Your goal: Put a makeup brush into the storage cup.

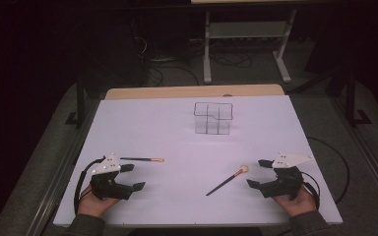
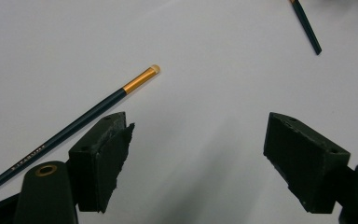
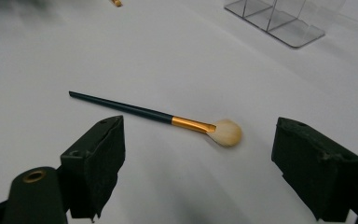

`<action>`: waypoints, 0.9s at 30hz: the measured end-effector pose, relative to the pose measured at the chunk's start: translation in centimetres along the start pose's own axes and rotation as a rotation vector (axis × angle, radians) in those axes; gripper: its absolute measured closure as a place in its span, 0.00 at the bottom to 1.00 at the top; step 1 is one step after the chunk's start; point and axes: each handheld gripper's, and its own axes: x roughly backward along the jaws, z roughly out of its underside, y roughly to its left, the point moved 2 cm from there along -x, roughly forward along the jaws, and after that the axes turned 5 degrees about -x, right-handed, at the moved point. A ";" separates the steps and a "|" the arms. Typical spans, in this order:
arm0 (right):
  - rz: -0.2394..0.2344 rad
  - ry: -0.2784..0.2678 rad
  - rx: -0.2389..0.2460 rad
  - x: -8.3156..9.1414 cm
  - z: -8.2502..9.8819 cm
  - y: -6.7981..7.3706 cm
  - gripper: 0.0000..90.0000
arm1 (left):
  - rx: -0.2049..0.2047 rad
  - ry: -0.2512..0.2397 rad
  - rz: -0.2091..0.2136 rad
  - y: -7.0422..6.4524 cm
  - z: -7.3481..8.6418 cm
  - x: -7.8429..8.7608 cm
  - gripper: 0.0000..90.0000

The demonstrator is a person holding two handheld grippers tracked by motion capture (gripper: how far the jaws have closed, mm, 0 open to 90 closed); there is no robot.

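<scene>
Both grippers, left (image 1: 129,177) & right (image 1: 258,173), are held wide, empty. Fluffy brush (image 1: 226,180) lies at 9 o'clock of right; thin brush (image 1: 142,159) at 12 o'clock of left. Risk: thin handles could be rolled off pads.

two brushes (image 1: 142,159) (image 1: 226,180) flat, clear organizer (image 1: 213,118) upright

Matt white table (image 1: 142,128), clear glossy plastic organizer (image 1: 213,118), brush (image 3: 168,119) with shiny gold ferrule.

two makeup brushes (image 1: 142,159) (image 1: 227,180), one clear divided organizer (image 1: 213,118), one white table (image 1: 128,128)
</scene>
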 end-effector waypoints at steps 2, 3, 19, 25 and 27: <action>0.000 0.001 0.000 0.0 0.0 0.0 0.18 | -0.006 0.001 0.002 0.0 0.0 0.0 0.24; 0.000 0.005 -0.001 0.0 0.0 -0.1 0.18 | -0.005 0.004 0.003 0.0 0.0 -0.1 0.24; -0.001 -0.001 0.001 0.0 -0.1 0.1 0.17 | -0.021 0.017 0.009 -0.5 -0.3 0.2 0.25; -0.003 -0.009 -0.009 0.1 -0.2 0.0 0.17 | -0.021 0.030 0.010 -0.3 -0.9 0.4 0.25; -0.003 -0.007 -0.007 0.1 -0.2 0.0 0.17 | -0.025 0.036 0.017 -0.1 -1.0 0.5 0.25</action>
